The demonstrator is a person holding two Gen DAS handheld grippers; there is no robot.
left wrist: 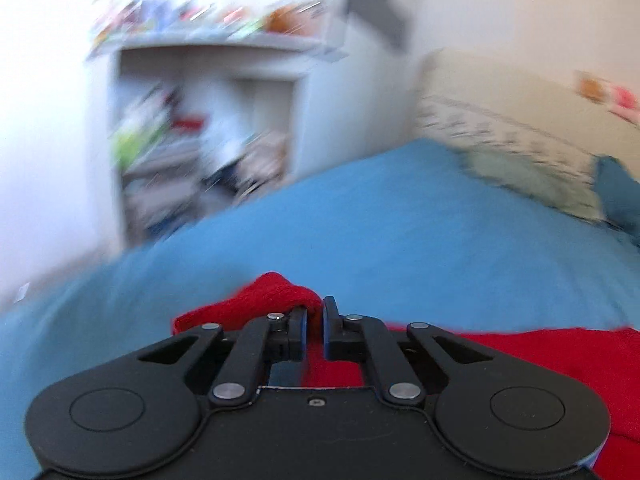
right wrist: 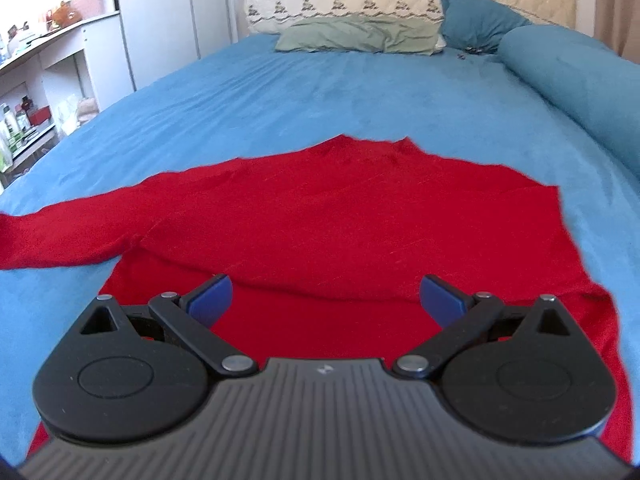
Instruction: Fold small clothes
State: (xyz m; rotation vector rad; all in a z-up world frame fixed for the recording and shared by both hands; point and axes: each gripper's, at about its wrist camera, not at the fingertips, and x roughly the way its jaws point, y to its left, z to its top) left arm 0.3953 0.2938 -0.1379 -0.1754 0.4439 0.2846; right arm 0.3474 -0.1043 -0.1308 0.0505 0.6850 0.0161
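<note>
The left wrist view is smeared by motion, so the white shelf unit ahead of the left tool and the clutter on it cannot be made out, and the pillows far to its right are only streaks. That tool's body hides most of the cloth beneath it; its jaws stand nearly together, pinched on a bunched fold at the sleeve end of the red sweater, which rises as a small hump just ahead of the tips. The right tool hangs over the lower part of the sweater with its blue pads spread wide and nothing between them; the hem is covered by its housing. The sweater lies flat on the blue bedsheet, body directly ahead of the right tool, one sleeve stretched to its left and cut off by the frame edge. Beyond the collar the sheet runs bare to a green pillow; a blue bolster bounds the far right, and the bed's edge falls away at left.
</note>
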